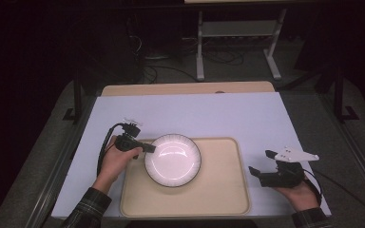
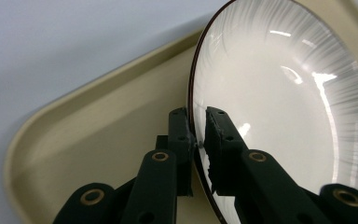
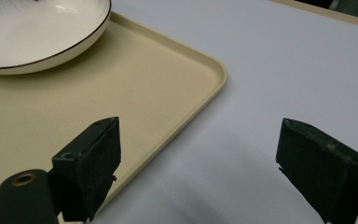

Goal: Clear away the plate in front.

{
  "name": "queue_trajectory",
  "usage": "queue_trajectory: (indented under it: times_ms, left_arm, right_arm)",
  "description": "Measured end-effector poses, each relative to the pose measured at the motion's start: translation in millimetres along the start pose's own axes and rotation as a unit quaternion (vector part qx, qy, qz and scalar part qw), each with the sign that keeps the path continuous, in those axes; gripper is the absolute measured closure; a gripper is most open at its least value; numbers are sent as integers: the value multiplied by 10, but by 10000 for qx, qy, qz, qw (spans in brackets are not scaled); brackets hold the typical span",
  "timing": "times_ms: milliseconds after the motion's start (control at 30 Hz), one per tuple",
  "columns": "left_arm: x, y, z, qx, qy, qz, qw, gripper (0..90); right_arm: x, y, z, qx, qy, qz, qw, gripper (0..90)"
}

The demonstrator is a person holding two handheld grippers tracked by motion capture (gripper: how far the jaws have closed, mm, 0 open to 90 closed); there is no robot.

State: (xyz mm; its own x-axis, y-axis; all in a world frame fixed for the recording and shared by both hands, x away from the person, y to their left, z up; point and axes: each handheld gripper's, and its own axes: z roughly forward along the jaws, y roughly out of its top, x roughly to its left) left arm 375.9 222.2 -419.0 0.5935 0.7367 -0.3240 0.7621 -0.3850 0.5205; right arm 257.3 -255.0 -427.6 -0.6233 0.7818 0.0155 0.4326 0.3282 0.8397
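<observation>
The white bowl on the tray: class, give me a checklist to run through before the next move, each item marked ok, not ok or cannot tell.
1. Left hand-held gripper shut on the rim of the white bowl: ok.
2. One jaw inside the rim, one outside: ok.
3. Bowl sits within the tray: ok.
4. Bowl's base resting flat on the tray: cannot tell.
5. Right hand-held gripper open and apart from the bowl, beside the tray's right edge: ok.
6. Tray lies fully on the table: ok.
</observation>
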Motion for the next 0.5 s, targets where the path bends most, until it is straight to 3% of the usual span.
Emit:
queue_trajectory:
  times_ms: [67,333,467,500]
  left_arm:
    - [21,-9,21,105,-3,36,9999,804]
    - [37,-16,36,125,-70,114,9998,800]
    - [10,-11,43,164,23,341,9993,776]
    - [2,-10,46,154,104,456,9988,731]
  right_arm:
    - [2,-1,0,10,6,-12,10000,130]
    - [1,-2,-2,-9,6,-7,10000,130]
    - [2,-3,-4,-6,4,-3,10000,130]
    - [1,-3,-8,-8,2,5,10000,131]
